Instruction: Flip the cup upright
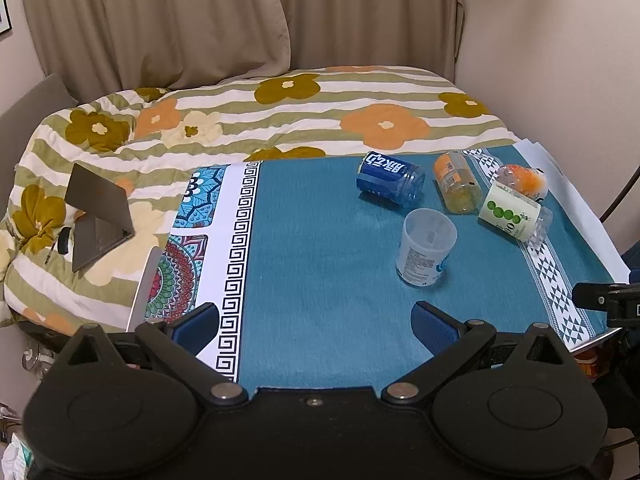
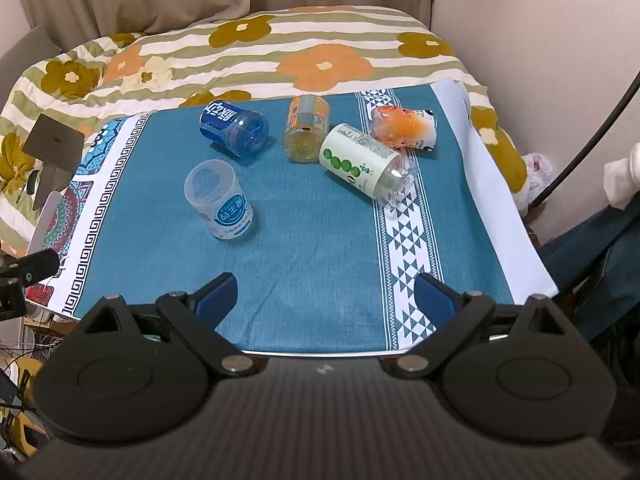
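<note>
A translucent white cup (image 1: 426, 248) with a blue label stands upright, mouth up, on the teal tablecloth (image 1: 320, 260); it also shows in the right wrist view (image 2: 219, 200). Several other cups lie on their sides behind it: a blue one (image 1: 390, 178) (image 2: 234, 127), an orange-yellow one (image 1: 457, 182) (image 2: 306, 128), a white one with green dots (image 1: 514, 216) (image 2: 366, 162), and an orange-white one (image 1: 522, 180) (image 2: 404, 126). My left gripper (image 1: 316, 322) is open and empty, near the front of the table. My right gripper (image 2: 324, 300) is open and empty, at the front edge.
A floral quilt (image 1: 280, 120) covers the bed behind the table. A half-open laptop (image 1: 98, 216) sits on the quilt at the left. Curtains and walls stand behind. A dark cable (image 2: 592, 136) runs at the right. The other gripper's tip (image 1: 608, 300) shows at the right edge.
</note>
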{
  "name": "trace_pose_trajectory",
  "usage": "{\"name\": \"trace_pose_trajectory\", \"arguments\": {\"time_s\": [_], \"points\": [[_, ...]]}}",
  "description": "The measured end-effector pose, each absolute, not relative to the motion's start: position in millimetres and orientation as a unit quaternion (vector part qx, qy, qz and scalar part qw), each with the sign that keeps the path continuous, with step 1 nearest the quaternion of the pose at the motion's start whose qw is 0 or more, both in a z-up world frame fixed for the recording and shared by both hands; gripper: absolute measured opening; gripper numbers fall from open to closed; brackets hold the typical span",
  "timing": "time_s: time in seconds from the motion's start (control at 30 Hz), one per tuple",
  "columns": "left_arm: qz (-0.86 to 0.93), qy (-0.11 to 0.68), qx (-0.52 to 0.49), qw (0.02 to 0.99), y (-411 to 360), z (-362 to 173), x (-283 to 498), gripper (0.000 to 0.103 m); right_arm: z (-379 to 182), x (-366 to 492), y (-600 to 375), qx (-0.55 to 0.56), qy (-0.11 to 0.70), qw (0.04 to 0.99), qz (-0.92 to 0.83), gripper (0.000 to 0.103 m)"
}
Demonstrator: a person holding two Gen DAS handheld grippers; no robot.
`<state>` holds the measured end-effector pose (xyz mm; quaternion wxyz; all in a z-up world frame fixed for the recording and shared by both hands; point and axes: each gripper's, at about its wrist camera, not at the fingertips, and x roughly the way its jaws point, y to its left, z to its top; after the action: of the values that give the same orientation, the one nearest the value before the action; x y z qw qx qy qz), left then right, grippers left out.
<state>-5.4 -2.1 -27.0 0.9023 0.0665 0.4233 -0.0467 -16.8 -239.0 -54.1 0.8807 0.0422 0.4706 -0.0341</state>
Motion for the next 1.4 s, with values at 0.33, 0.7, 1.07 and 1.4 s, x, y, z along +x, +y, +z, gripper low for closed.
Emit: {"name": "trace_pose_trajectory", "arguments": {"time_s": [0.33, 0.7, 1.07, 1.4], "points": [[-0.044, 0.424, 0.065, 0.902, 1.2, -26.9, 0.7, 0.103, -54.2, -16.5, -238.9, 0.042, 0.471, 0.881, -0.034, 0.103], [-0.043, 0.425, 0.065, 0.902, 1.7, -27.4, 1.2, 0.103, -53.7, -16.5, -239.2, 0.041, 0.471, 0.881, -0.034, 0.103], [-0.040, 0.422, 0.062, 0.904, 5.0, -26.9, -0.2, 0.103, -53.2, -17.3, -237.4, 0.041, 0.470, 0.881, -0.035, 0.103], [-0.013, 0.409, 0.077, 0.909, 5.8, -22.9, 0.6, 0.103, -49.0, -15.5, -236.9, 0.041, 0.468, 0.882, -0.035, 0.103]]}}
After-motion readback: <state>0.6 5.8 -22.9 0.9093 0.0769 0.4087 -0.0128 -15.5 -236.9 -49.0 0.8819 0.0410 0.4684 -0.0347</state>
